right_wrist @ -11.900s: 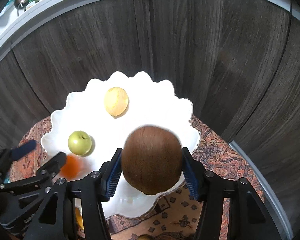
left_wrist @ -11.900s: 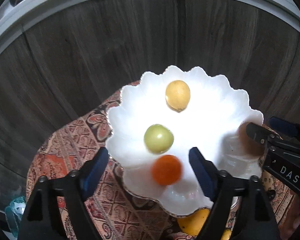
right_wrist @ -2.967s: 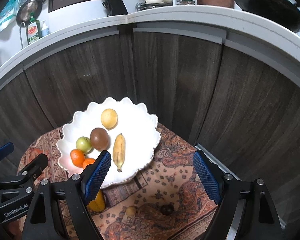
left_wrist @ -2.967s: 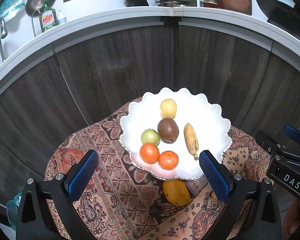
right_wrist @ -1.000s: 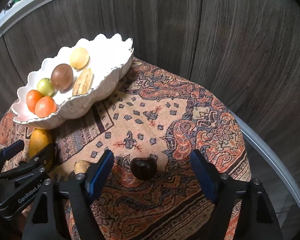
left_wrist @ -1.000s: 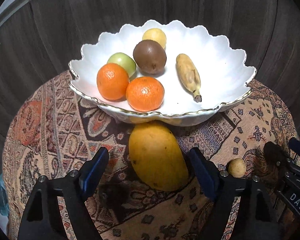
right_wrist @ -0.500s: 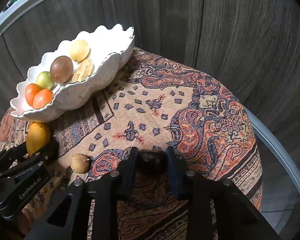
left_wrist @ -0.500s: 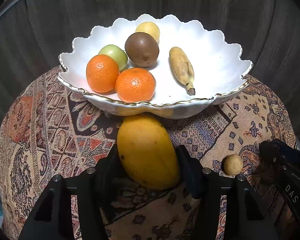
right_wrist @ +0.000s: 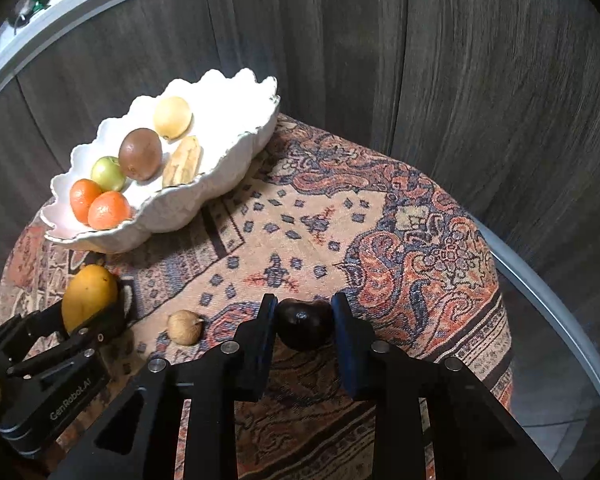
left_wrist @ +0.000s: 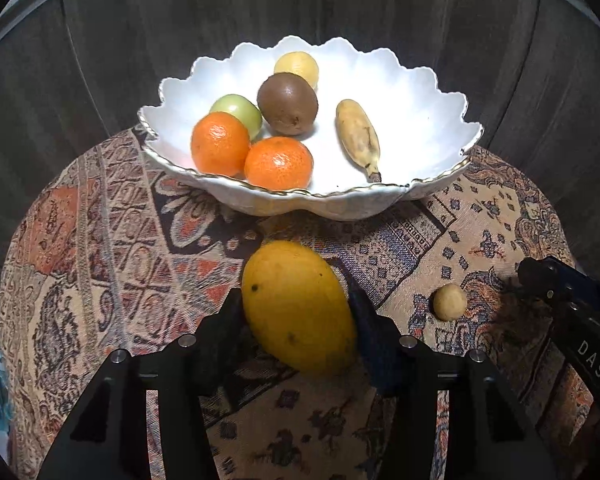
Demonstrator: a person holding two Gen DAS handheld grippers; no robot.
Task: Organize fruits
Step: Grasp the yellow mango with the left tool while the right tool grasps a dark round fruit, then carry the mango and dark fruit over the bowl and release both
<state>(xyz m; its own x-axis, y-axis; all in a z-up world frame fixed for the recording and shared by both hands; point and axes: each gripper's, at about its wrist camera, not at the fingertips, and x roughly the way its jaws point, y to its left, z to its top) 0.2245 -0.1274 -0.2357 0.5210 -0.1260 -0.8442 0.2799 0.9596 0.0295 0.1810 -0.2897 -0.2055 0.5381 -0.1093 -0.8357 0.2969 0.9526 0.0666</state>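
My left gripper (left_wrist: 298, 320) is shut on a yellow mango (left_wrist: 298, 306) and holds it just above the patterned cloth, in front of the white scalloped bowl (left_wrist: 432, 92). The bowl holds two oranges (left_wrist: 278, 162), a green apple (left_wrist: 240, 110), a brown round fruit (left_wrist: 288, 104), a pale yellow fruit (left_wrist: 296, 66) and a small banana (left_wrist: 358, 138). My right gripper (right_wrist: 304, 330) is shut on a dark plum (right_wrist: 304, 328) near the cloth's front edge. A small tan fruit (right_wrist: 185, 332) lies on the cloth between the two grippers.
The patterned cloth (right_wrist: 380, 216) covers a small round table. Dark wood panels (right_wrist: 460, 60) stand close behind and to the right. A pale curved floor edge (right_wrist: 548, 304) runs at the right. The bowl (right_wrist: 204, 196) sits at the table's back left.
Both grippers came down from above the bowl to the cloth and closed. The left now grips the mango and has lifted it slightly, and the right grips the plum.
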